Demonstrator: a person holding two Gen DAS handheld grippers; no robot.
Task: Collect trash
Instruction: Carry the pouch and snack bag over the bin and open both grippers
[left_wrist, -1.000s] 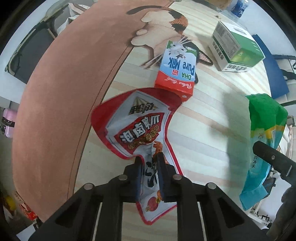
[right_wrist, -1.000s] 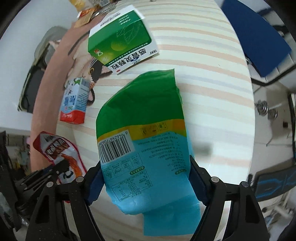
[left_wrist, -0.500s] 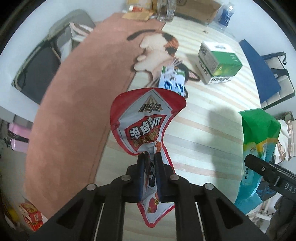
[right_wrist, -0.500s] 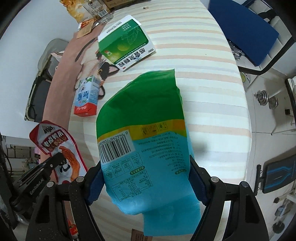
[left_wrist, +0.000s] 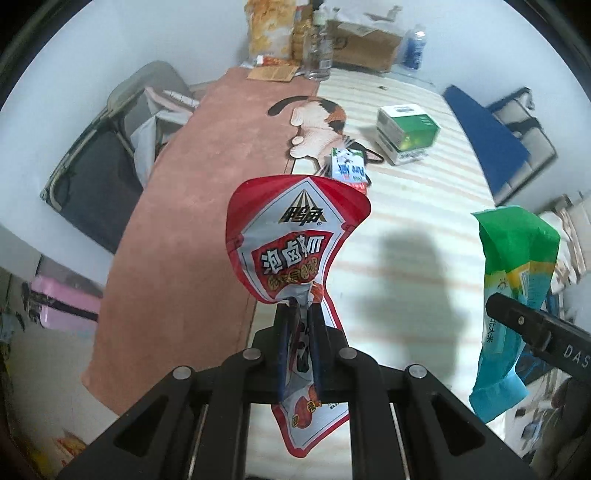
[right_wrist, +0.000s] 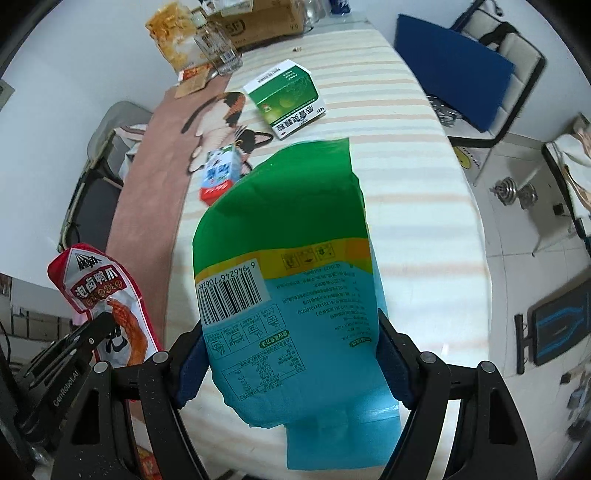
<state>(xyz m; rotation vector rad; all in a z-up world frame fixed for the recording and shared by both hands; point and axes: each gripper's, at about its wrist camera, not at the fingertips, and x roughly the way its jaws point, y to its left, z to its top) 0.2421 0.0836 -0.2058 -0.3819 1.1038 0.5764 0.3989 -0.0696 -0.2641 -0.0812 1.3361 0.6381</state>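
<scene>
My left gripper (left_wrist: 300, 314) is shut on a red and white snack wrapper (left_wrist: 291, 243) and holds it high above the table; the wrapper also shows in the right wrist view (right_wrist: 99, 291). My right gripper (right_wrist: 291, 354) is shut on a green and blue plastic bag (right_wrist: 291, 258), also held in the air; the bag shows at the right of the left wrist view (left_wrist: 517, 280). A milk carton (left_wrist: 347, 170) and a green and white box (left_wrist: 406, 133) lie on the striped table (left_wrist: 406, 221).
A pink mat (left_wrist: 184, 206) with a cat picture (left_wrist: 317, 125) covers the table's left part. Bottles, snack bags and a cardboard box (left_wrist: 362, 40) stand at the far end. Chairs (left_wrist: 110, 147) stand on both sides, one with a blue cushion (left_wrist: 480, 136).
Both grippers have risen well above the table with their wrappers still held. The carton and box now look smaller and farther away.
</scene>
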